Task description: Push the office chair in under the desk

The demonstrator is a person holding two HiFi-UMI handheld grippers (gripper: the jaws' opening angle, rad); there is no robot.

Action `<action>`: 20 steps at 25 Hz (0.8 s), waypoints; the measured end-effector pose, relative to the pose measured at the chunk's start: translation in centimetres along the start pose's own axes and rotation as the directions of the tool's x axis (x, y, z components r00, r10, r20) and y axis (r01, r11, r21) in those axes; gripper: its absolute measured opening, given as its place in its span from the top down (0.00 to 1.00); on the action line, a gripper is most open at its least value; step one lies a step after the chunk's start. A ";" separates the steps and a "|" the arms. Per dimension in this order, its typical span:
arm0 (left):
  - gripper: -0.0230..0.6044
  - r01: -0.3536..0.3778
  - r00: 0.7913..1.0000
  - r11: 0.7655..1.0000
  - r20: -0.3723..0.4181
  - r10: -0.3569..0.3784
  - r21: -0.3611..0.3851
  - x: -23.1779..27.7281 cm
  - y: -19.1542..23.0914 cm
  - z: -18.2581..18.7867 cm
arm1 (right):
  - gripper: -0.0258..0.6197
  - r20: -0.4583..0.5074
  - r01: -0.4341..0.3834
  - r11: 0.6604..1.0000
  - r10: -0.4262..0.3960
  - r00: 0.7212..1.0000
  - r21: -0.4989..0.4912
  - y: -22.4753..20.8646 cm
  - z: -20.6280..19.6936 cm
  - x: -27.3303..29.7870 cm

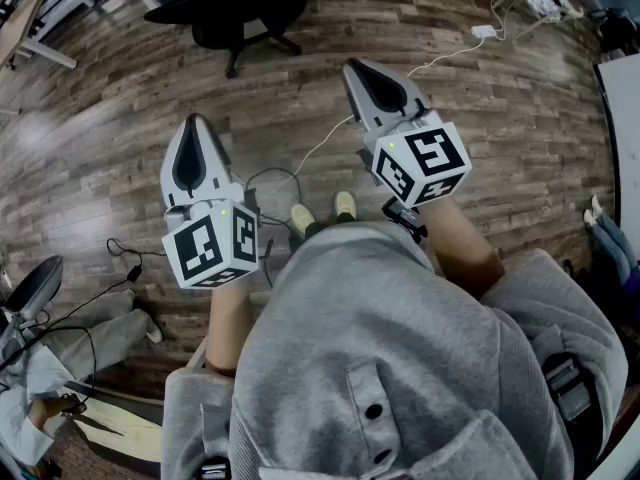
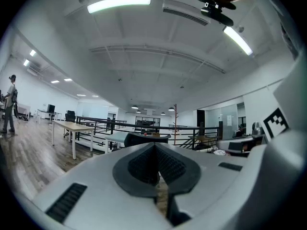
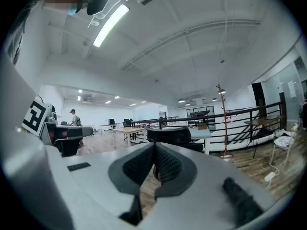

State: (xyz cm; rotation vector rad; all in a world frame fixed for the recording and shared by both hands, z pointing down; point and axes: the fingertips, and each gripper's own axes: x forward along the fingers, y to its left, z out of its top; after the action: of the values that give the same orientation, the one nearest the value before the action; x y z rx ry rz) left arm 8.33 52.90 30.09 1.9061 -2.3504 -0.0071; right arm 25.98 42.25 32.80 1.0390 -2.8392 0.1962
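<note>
The office chair stands well apart, straight ahead of both grippers, neither clearly nearer. The left gripper and right gripper are both clenched on nothing (the desk lies just beyond the chair).

Left gripper: jaws pressed together, gripping nothing, tips pointing forward. Right gripper: jaws likewise together and empty, held slightly further forward. Left forearm and right forearm are bare, both extended ahead of the torso.
</note>
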 end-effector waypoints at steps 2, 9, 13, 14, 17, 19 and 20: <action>0.94 0.003 1.000 1.000 0.008 -0.003 -0.005 -0.2 -0.4 0.2 | 0.91 0.004 0.002 1.000 -0.002 1.000 -0.002 0.0 0.2 -0.5; 0.94 0.017 1.000 1.000 0.017 -0.017 -0.010 -1.2 -0.3 0.8 | 0.91 0.016 -0.012 1.000 0.012 1.000 0.010 1.2 0.9 -1.2; 0.94 0.023 1.000 1.000 0.017 -0.023 -0.016 -2.0 1.1 0.7 | 0.91 0.030 -0.044 0.998 0.042 0.999 0.055 3.0 1.0 -1.1; 0.94 0.024 1.000 1.000 0.018 -0.024 -0.018 -2.1 1.5 0.7 | 0.91 0.030 -0.042 0.998 0.041 0.999 0.056 3.3 0.9 -0.9; 0.94 0.031 0.999 0.999 0.014 -0.030 -0.023 -2.6 2.5 0.3 | 0.92 0.020 -0.030 0.998 0.029 0.999 0.058 4.3 0.6 -0.6; 0.94 0.038 0.999 0.999 0.013 -0.038 -0.021 -2.9 2.9 0.1 | 0.92 0.024 -0.020 0.998 0.018 1.000 0.065 4.8 0.6 -0.6; 0.94 0.041 0.999 0.999 0.014 -0.041 -0.019 -3.0 3.1 0.1 | 0.92 0.025 -0.012 0.998 0.010 1.000 0.063 5.0 0.7 -0.6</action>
State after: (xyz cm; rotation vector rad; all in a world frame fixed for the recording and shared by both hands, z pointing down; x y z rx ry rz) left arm 5.88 56.45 29.96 1.9513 -2.3104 -0.0457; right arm 23.13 46.35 31.64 1.0447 -2.8795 0.2776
